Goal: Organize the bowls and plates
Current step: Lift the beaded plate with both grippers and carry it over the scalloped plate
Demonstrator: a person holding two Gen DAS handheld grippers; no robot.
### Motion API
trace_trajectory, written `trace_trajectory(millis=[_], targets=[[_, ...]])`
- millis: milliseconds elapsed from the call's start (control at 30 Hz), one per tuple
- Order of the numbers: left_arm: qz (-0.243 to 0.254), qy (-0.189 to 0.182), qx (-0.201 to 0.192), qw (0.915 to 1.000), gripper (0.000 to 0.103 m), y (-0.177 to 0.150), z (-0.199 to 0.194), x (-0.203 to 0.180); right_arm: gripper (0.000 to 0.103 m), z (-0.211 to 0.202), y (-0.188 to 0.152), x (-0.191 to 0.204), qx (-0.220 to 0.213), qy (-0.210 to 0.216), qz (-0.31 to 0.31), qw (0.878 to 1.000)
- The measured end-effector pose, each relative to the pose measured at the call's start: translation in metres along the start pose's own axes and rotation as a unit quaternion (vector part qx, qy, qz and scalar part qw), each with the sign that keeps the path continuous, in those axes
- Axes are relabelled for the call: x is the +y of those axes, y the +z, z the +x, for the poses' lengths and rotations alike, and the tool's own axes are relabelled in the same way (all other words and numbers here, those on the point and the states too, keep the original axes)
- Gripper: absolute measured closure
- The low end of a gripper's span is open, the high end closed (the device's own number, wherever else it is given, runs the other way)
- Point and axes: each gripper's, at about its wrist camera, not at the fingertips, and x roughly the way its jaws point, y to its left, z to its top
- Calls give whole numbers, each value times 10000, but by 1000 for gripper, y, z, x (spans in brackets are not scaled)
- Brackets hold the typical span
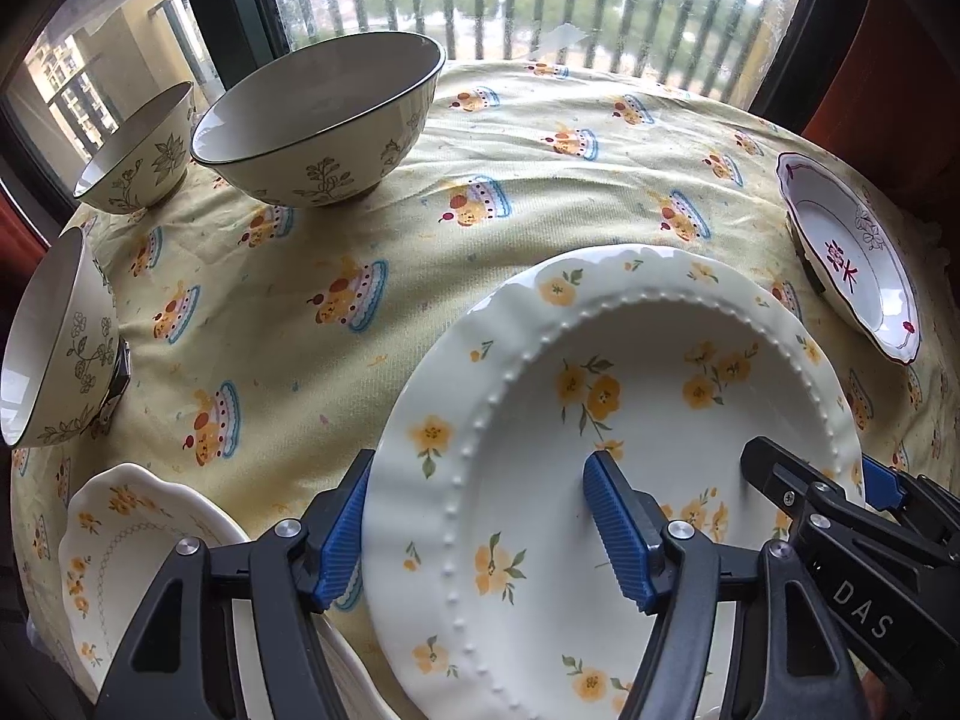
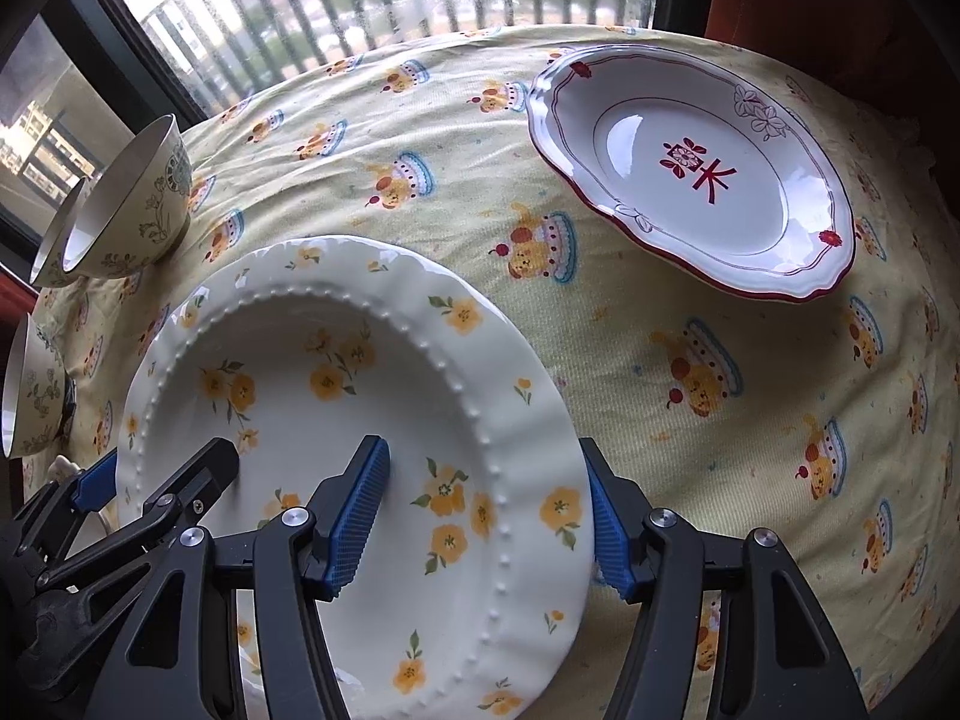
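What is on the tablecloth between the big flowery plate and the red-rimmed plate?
Nothing: between the yellow-flower plate and the red-rimmed plate, the right wrist view shows only bare cake-patterned tablecloth.

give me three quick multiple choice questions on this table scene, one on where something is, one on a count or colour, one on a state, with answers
1. Where does the red-trimmed plate sit relative to the yellow-flowered plate in the right wrist view?
A. stacked on it
B. apart, up and to the right
C. under it

2. How many bowls show in the left wrist view?
A. one
B. three
C. five

3. How do the two grippers stand at the yellow-flowered plate?
A. each straddles one side of its rim
B. both hang clear above it
C. both are shut beside it

Answers:
1 B: tablecloth shows between them.
2 B: large bowl, small bowl, left-edge bowl.
3 A: left gripper and right gripper each have one finger inside the rim, one outside.
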Motion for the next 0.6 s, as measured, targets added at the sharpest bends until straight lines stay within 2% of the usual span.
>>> trace_trajectory(millis=[333,600], targets=[[2,-74,54,10000,34,-8,-13,-5,37,-18,-7,-3,-51,-116,47,9999],[183,-337,29,9993,34,-16,-37,3,37,-39,-16,3,-167,-241,139,9995]])
